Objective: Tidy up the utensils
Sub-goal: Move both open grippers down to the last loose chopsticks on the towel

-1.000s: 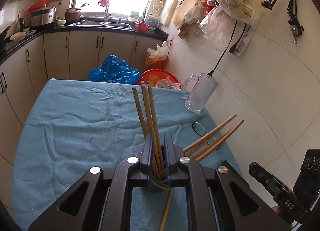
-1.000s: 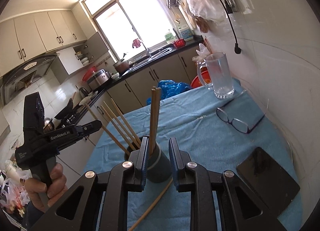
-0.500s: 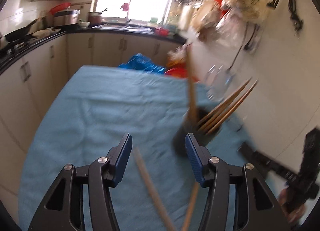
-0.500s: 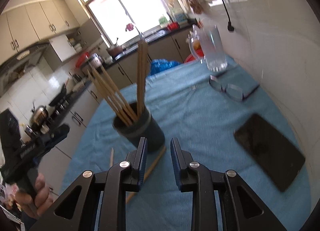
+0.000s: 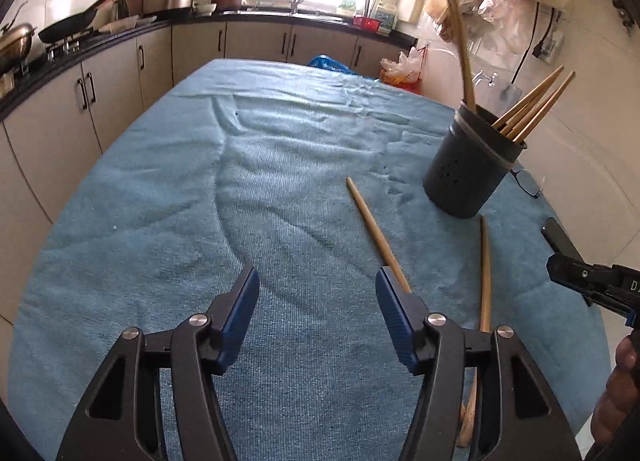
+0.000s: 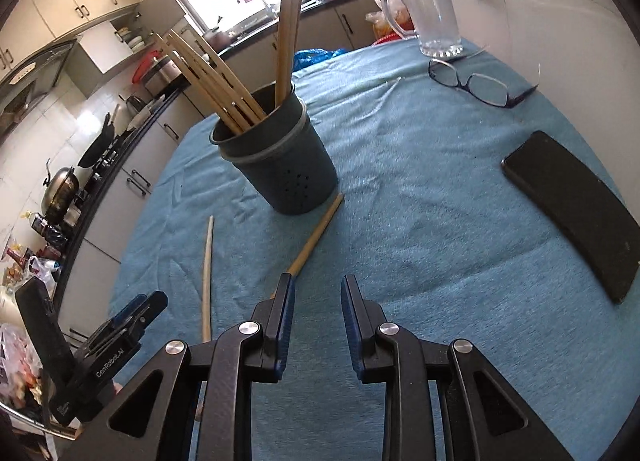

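Far left, left-wrist view: kitchen counter with dark wok and pans (image 5: 60, 31), pale cabinets below.

Blue terry cloth (image 5: 160, 189) spread over table, wrinkled toward middle.

Left gripper (image 5: 318, 303), black frame with blue pads, jaws spread wide, nothing between them, hovering low over cloth.

Loose wooden chopstick (image 5: 372, 227) flat on cloth, near end passing behind right-hand finger (image 5: 394, 313) of left gripper. Contact with pad: cannot tell.

Second loose wooden chopstick (image 5: 485, 273) flat on cloth just right of first, far tip near holder base.

Dark grey round perforated utensil holder (image 5: 470, 165) upright on cloth, right of centre. Bundle of wooden chopsticks (image 5: 536, 105) inside, leaning right; another pair standing nearly upright at left rim.

Right-wrist view, left to right: left gripper body at lower left edge. Thin loose chopstick (image 6: 207, 273) on cloth. Thicker loose chopstick (image 6: 314, 239) slanting toward holder (image 6: 288, 177), far tip near its base.

Right gripper (image 6: 316, 297) with narrow gap between blue pads, empty, above cloth, short of holder.

Further right: clear glass mug (image 6: 434, 15) at far table edge, dark-framed spectacles (image 6: 474, 85) folded open on cloth, black flat phone (image 6: 576, 209) lying face down or dark, well apart from holder.
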The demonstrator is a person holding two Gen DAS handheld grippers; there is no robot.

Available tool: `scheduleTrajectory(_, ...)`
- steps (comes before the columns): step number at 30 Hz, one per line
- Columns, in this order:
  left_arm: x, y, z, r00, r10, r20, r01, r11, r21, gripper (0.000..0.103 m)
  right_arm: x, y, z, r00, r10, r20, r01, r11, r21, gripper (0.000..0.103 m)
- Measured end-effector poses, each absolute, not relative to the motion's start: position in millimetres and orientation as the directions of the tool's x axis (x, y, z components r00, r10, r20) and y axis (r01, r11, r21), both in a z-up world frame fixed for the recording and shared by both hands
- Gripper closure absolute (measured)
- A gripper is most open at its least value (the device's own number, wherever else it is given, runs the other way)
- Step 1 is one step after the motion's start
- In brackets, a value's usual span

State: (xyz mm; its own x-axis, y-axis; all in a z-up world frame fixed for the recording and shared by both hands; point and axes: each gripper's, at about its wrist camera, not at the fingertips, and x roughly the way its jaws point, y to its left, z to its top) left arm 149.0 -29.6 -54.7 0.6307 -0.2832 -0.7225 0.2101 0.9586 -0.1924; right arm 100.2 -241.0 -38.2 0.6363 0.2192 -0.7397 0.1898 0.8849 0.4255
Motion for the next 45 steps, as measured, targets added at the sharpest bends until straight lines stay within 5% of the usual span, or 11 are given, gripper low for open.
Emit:
scheduleTrajectory(10, 154.4, -14.5, -58.5, 0.604, -0.349, -0.717, 0.19, 0.936, -0.296, 0.044, 139.2, -205.7, -55.2, 0.522, 0.271, -0.809, 0.216, 0.875, 0.432, 0.077)
scheduleTrajectory(20, 159.6, -14.9, -63.2, 0.572, -0.376, -0.729, 0.188, 0.925, -0.329, 0.044, 152.0, -168.0, -68.5, 0.431, 0.204, -0.879, 0.142, 0.947, 0.289, 0.077)
scheduleTrajectory(30, 161.0, -14.7, -64.2, 0.565, -0.384, -0.73, 0.194, 0.922, -0.335, 0.044, 113.1, -238.0, -62.4, 0.401, 0.063, -0.914, 0.198, 0.968, 0.154, 0.077)
scheduleTrajectory(45, 162.2, -16.6, -65.2, 0.558, -0.393, -0.731, 0.205, 0.919, -0.337, 0.043, 132.9, -290.9, -60.4, 0.429, 0.018, -0.903, 0.341, 0.923, 0.181, 0.077)
